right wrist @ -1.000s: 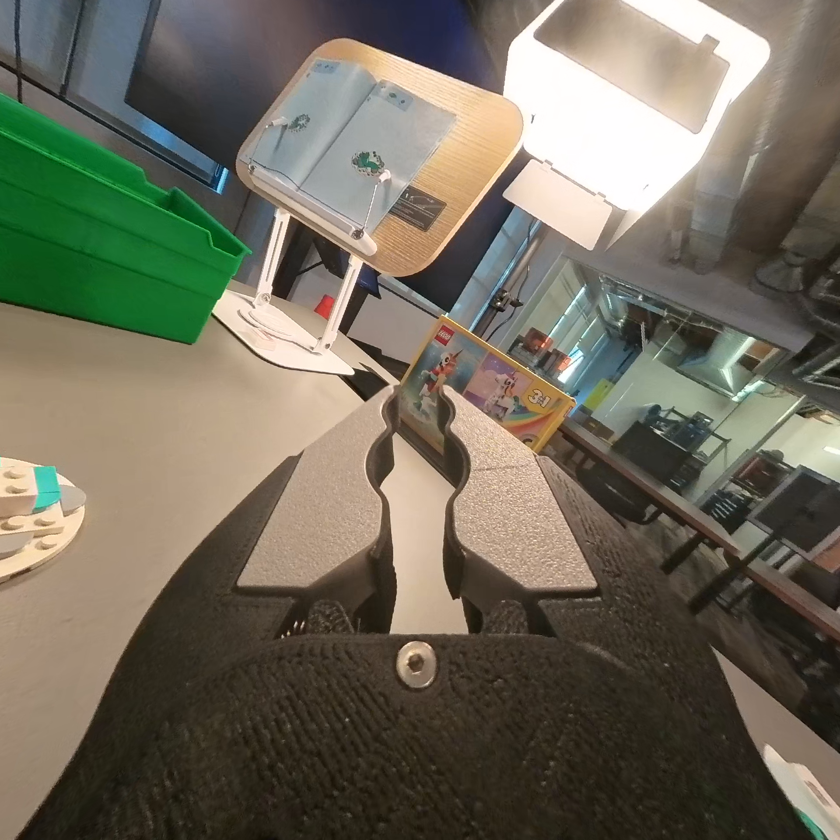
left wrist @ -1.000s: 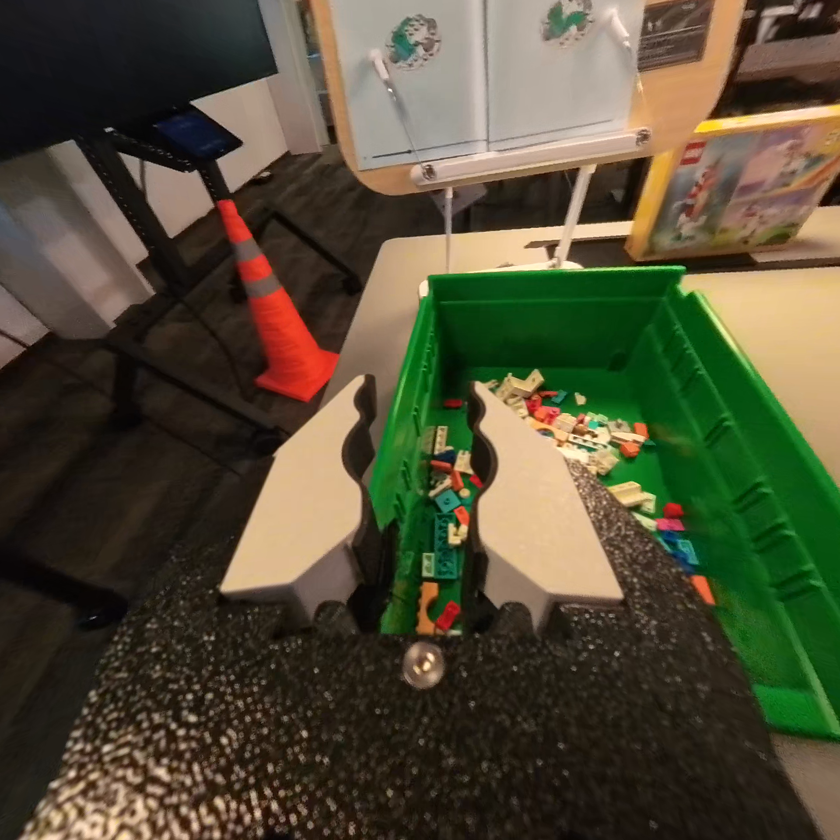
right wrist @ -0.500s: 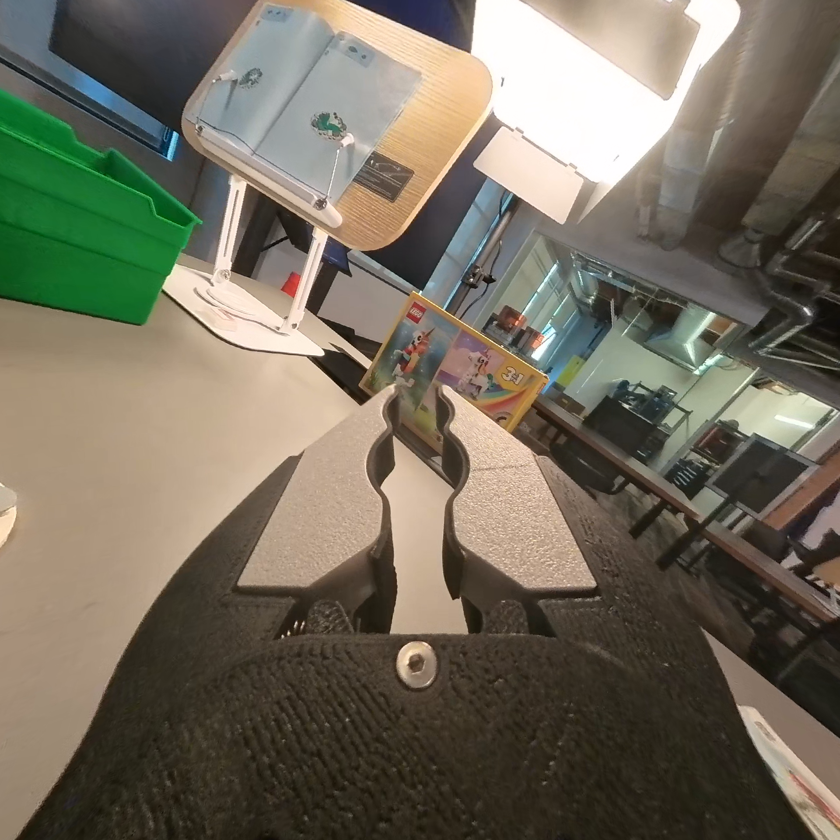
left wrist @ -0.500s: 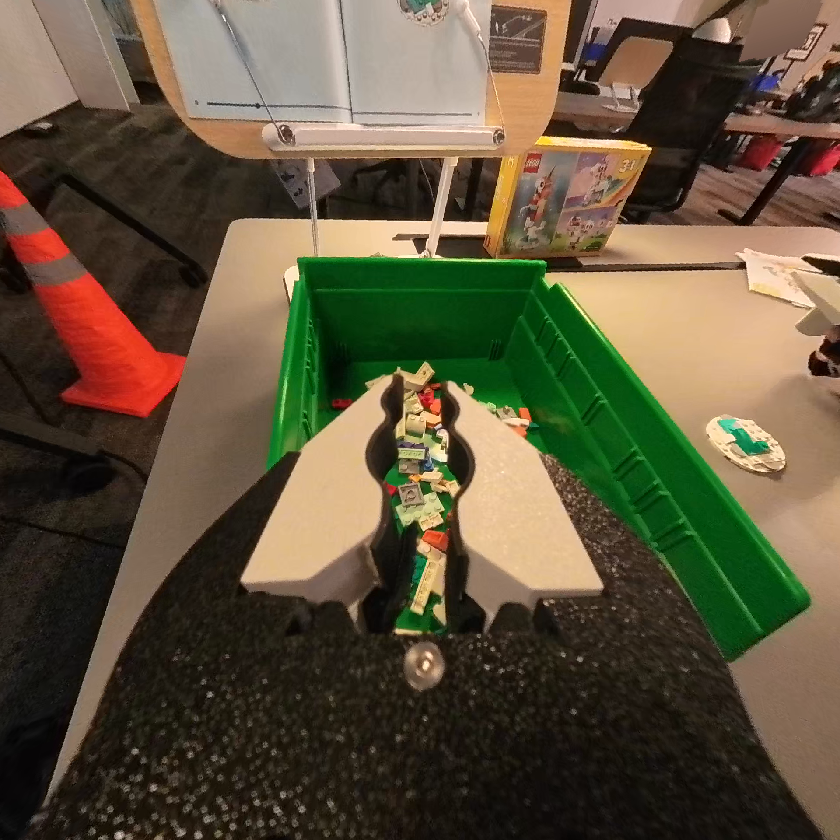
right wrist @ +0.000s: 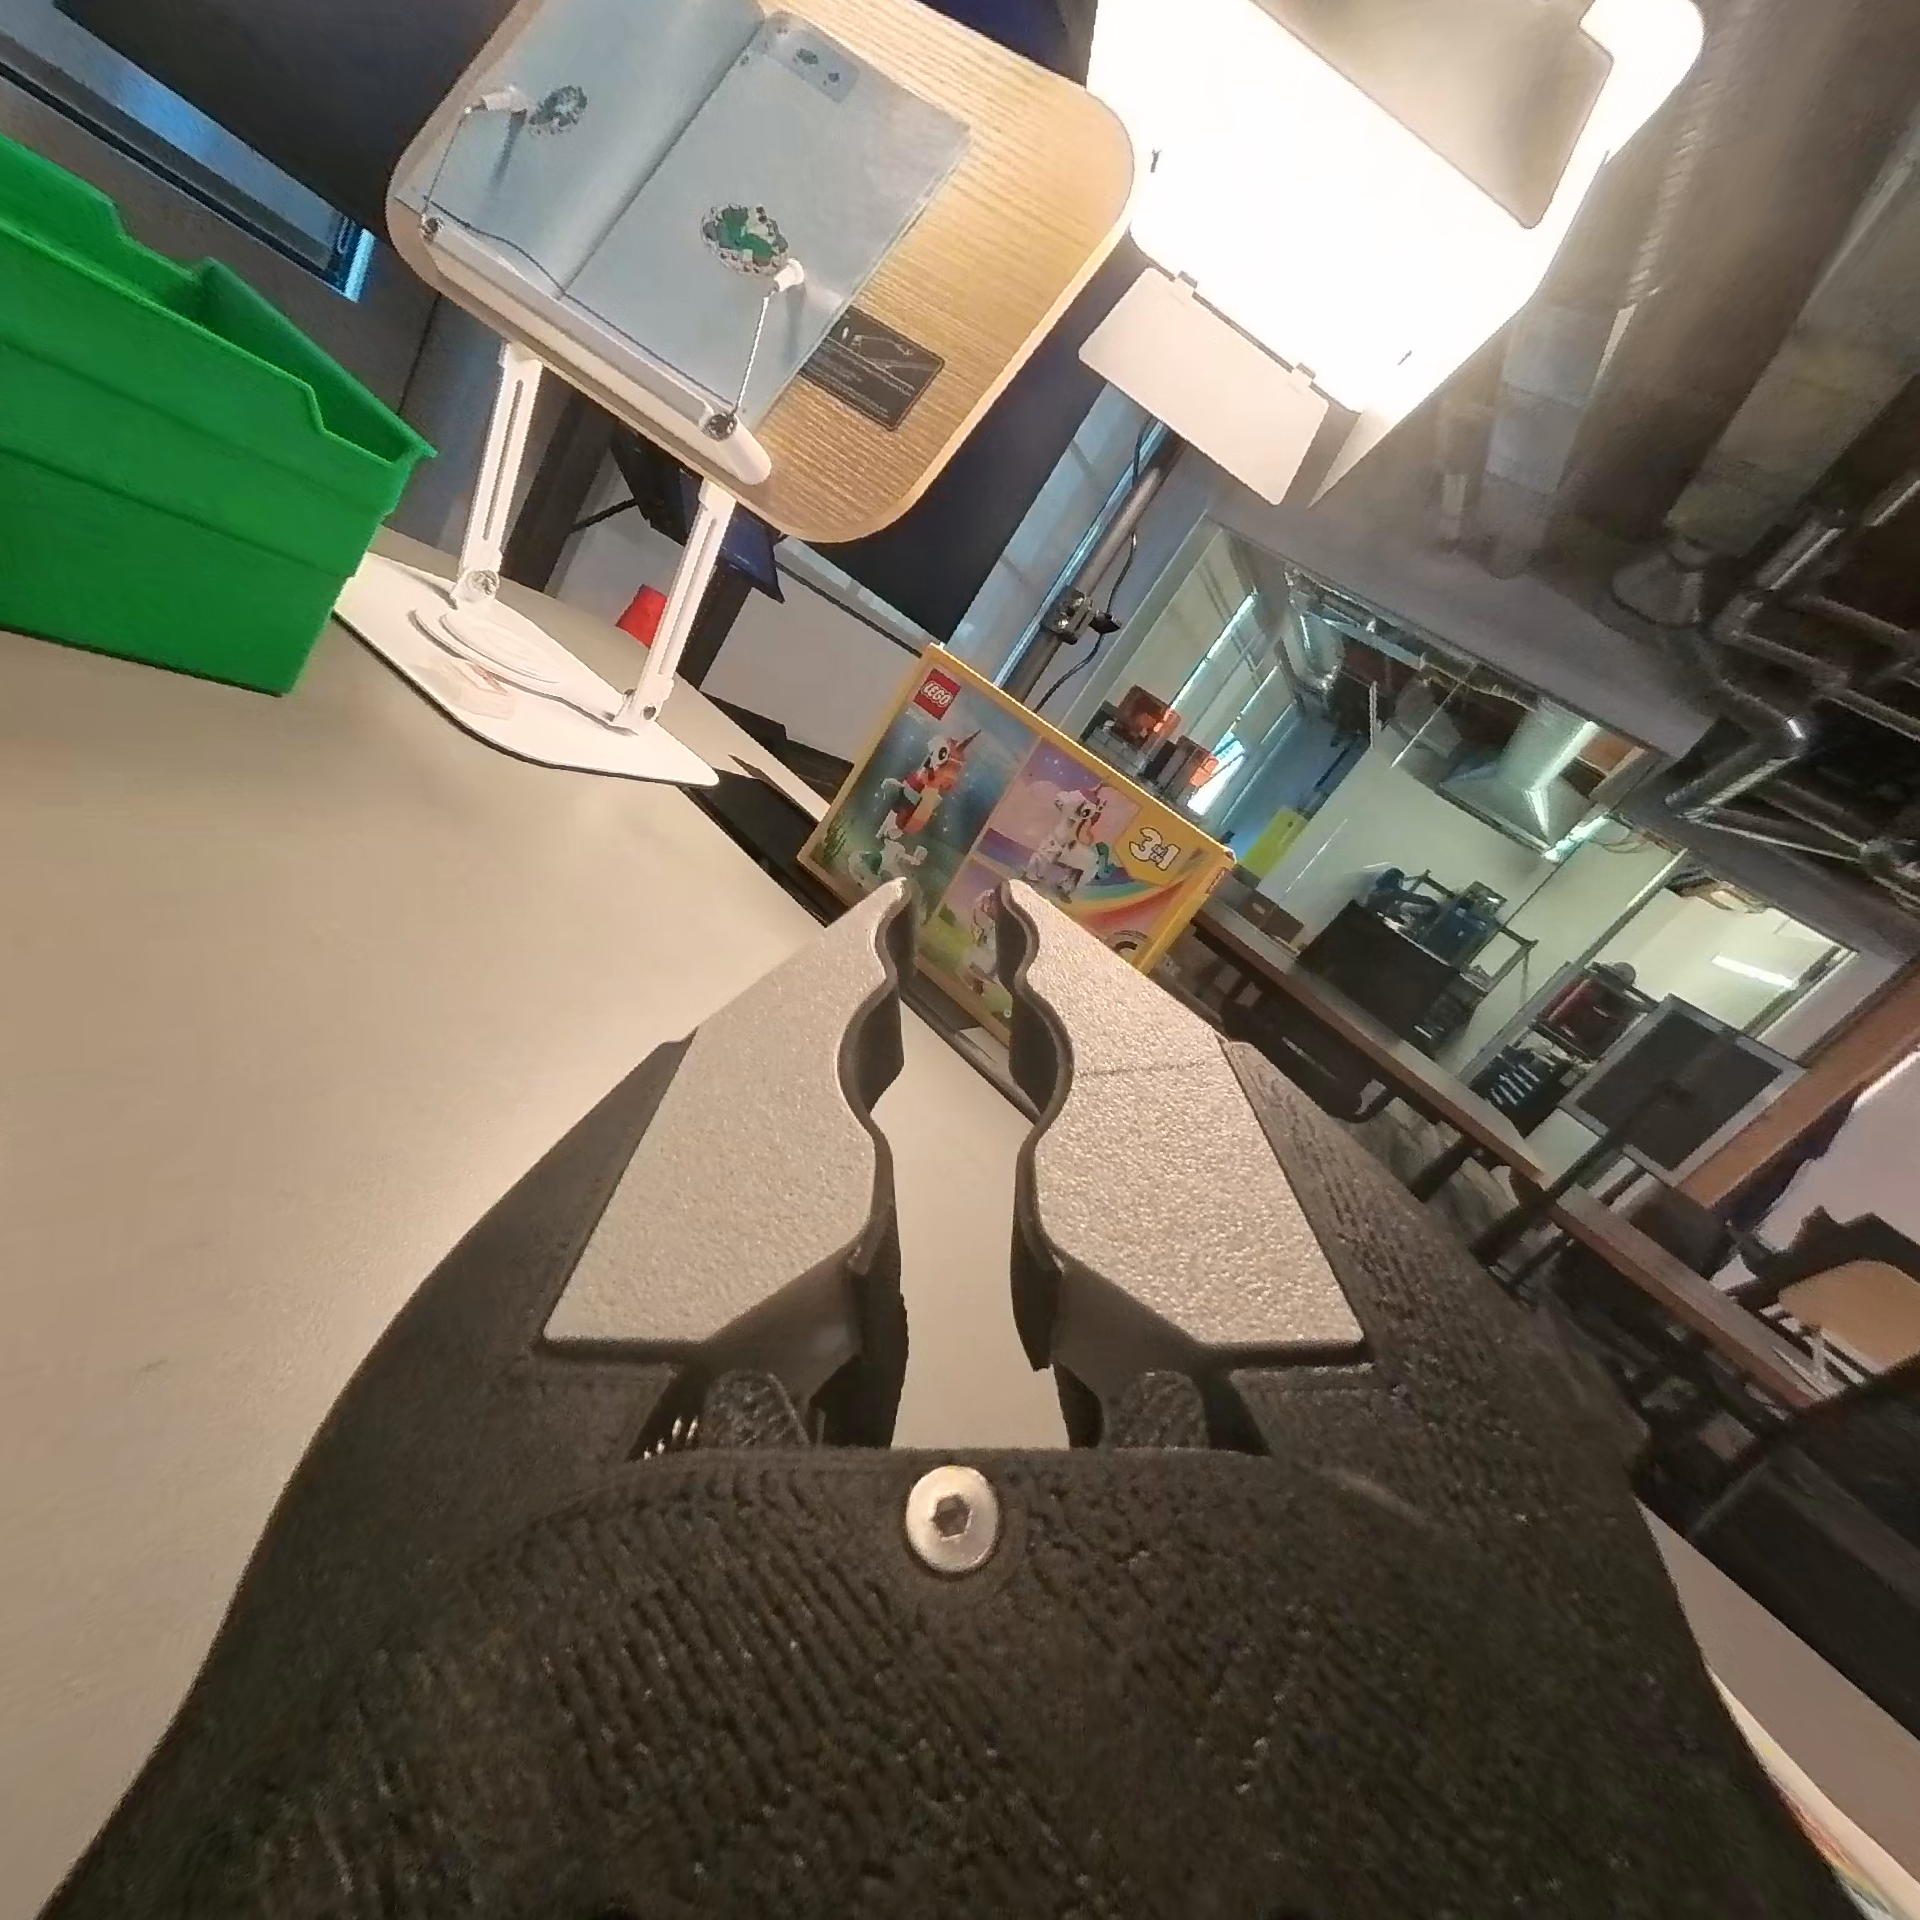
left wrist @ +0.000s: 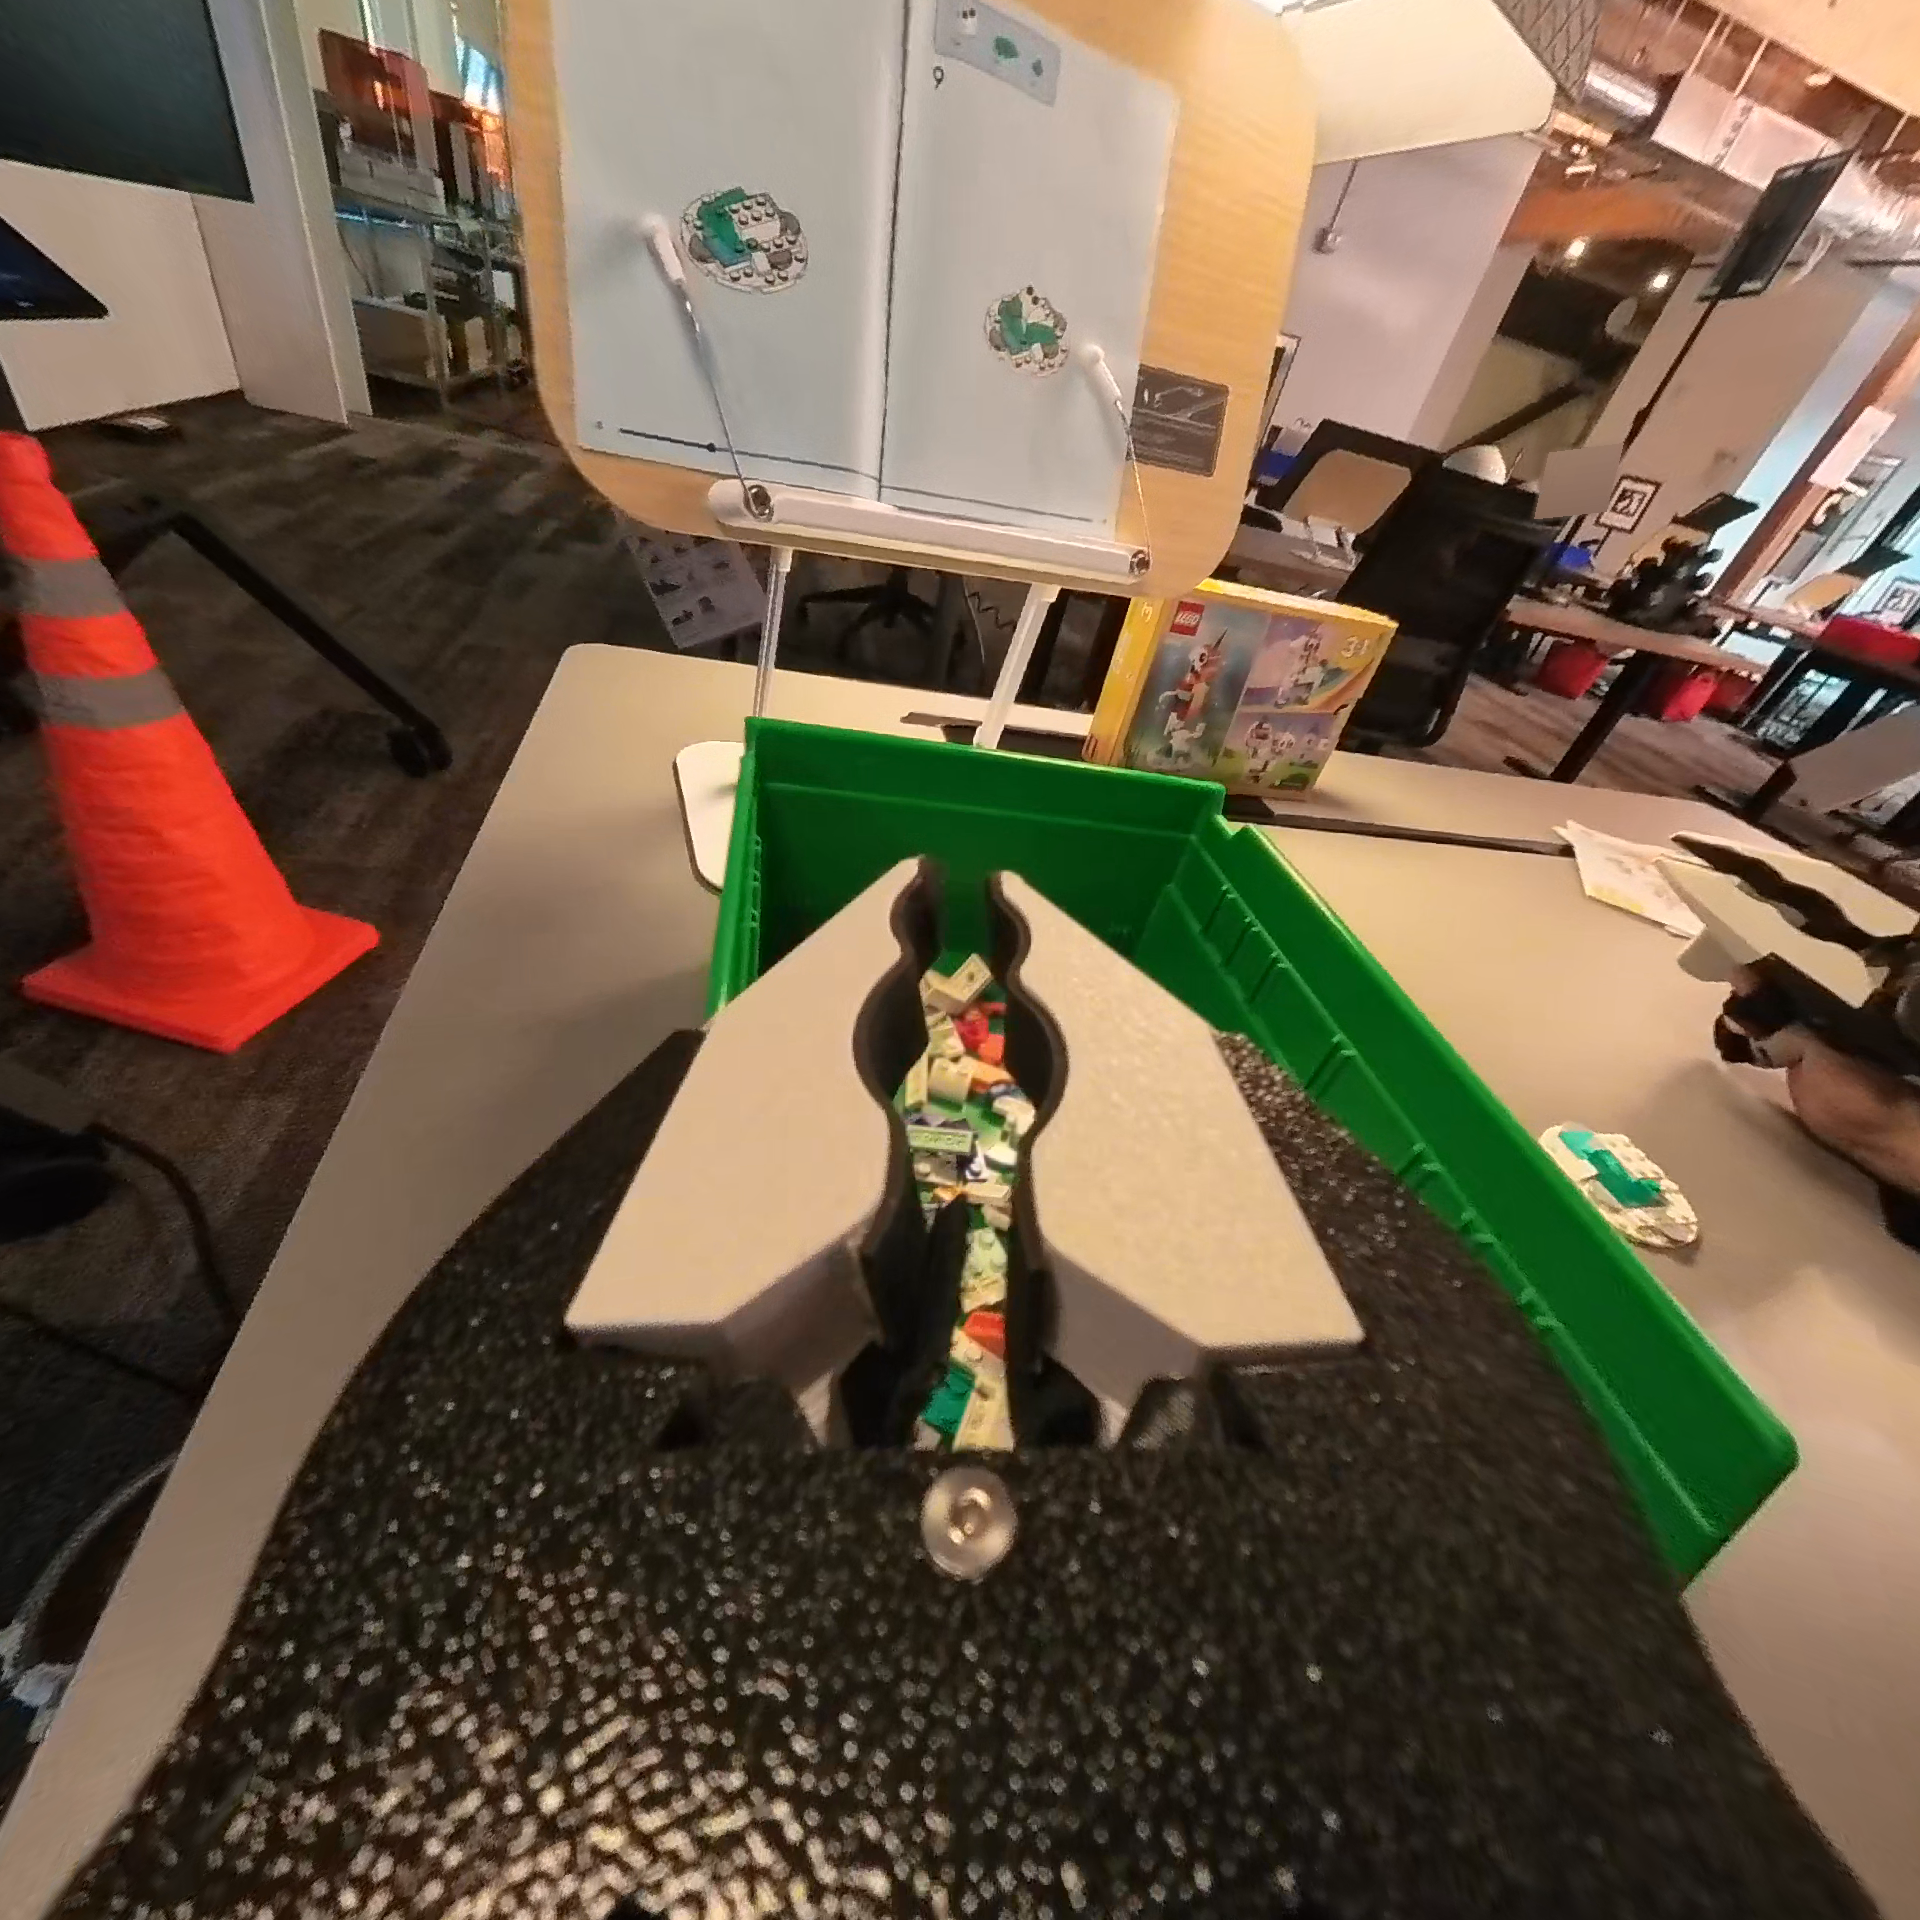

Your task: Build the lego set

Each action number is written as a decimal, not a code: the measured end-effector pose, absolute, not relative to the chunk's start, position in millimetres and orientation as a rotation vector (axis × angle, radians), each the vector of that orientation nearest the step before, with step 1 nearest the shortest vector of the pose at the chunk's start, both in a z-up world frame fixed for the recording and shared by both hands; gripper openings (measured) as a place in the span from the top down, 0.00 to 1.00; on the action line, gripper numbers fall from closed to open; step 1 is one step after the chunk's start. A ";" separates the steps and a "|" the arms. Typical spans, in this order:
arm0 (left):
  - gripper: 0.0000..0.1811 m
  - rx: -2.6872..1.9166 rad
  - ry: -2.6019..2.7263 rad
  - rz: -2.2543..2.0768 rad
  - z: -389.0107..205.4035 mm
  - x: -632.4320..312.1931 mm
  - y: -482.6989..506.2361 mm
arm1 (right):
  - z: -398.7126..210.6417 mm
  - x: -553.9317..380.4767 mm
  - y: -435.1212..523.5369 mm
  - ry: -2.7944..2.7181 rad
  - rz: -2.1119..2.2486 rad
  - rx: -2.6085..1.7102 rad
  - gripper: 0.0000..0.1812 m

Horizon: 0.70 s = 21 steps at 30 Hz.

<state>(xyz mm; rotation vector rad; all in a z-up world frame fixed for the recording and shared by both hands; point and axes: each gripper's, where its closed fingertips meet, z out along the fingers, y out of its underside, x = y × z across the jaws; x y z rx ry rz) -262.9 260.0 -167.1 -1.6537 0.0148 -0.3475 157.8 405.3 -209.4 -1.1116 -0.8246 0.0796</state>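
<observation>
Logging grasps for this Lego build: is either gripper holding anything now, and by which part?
Nothing is held. The left gripper is open above the green bin; the right gripper is open and empty.

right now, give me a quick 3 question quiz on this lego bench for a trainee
1. True or false: the left gripper holds a brick.
2. Where does the round partial build lie? A) in the green bin B) on the table, to the right of the bin C) on the book stand
3. Fill in: the loose bricks lie inside the ____.

Key: 1 false, its jaws are apart with nothing between them. 2 B. 3 green bin.
</observation>
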 end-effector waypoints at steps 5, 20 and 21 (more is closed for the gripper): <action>0.99 -1.582 0.004 -0.339 -159.2 -264.5 254.1 | -209.3 158.5 406.0 -0.820 0.081 -1.115 0.94; 0.94 -1.523 -0.082 -0.279 -147.8 -278.5 256.6 | -210.5 153.8 402.0 -0.852 0.077 -1.099 0.94; 0.94 -1.521 -0.080 -0.283 -147.6 -278.2 256.5 | -210.6 153.8 402.1 -0.852 0.077 -1.100 0.94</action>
